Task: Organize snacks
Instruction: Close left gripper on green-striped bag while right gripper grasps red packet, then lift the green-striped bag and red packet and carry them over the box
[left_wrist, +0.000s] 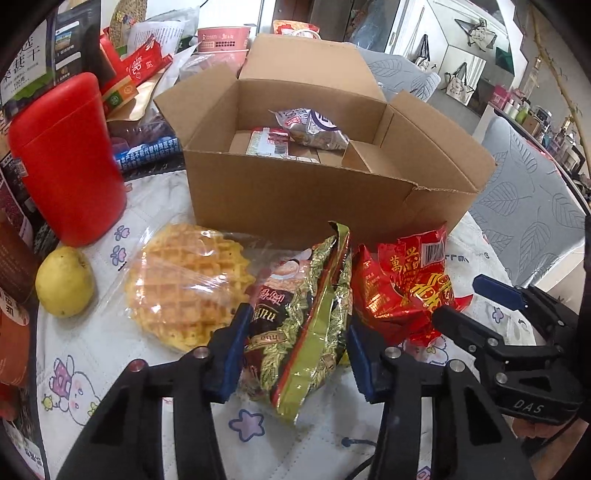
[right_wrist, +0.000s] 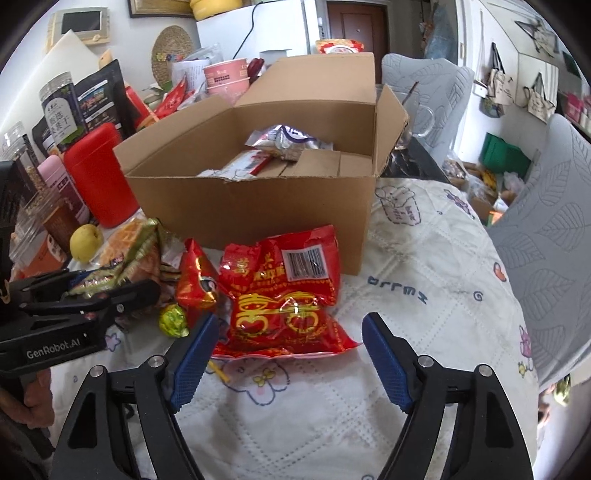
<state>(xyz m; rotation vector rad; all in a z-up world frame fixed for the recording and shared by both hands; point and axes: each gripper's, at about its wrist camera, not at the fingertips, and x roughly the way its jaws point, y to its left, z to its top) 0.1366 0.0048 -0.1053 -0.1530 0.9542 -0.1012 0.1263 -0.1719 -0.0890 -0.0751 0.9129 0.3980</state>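
My left gripper (left_wrist: 295, 332) clenches the green-gold snack bag (left_wrist: 314, 314) on the table's quilted cloth (right_wrist: 424, 332), just before the cardboard box (left_wrist: 295, 199). My right gripper (right_wrist: 288, 350) hangs released astride the red snack bag (right_wrist: 284, 291), with bare cloth to its right. The box holds a silver packet (left_wrist: 314, 127) and a red-labelled one (left_wrist: 267, 142).

One cardboard box (left_wrist: 295, 192) stands mid-frame, with two snack packets visible inside, a silver one (left_wrist: 314, 127) and a red-and-white one (left_wrist: 267, 142); in front of it lie one wrapped waffle (left_wrist: 188, 288), one gold-and-brown packet (left_wrist: 306, 325) and one large red packet (left_wrist: 406, 291); at the left, one red canister (left_wrist: 66, 158) and one yellow fruit (left_wrist: 64, 282); the right wrist view adds one small red packet (right_wrist: 195, 280) and one green-wrapped sweet (right_wrist: 173, 320).
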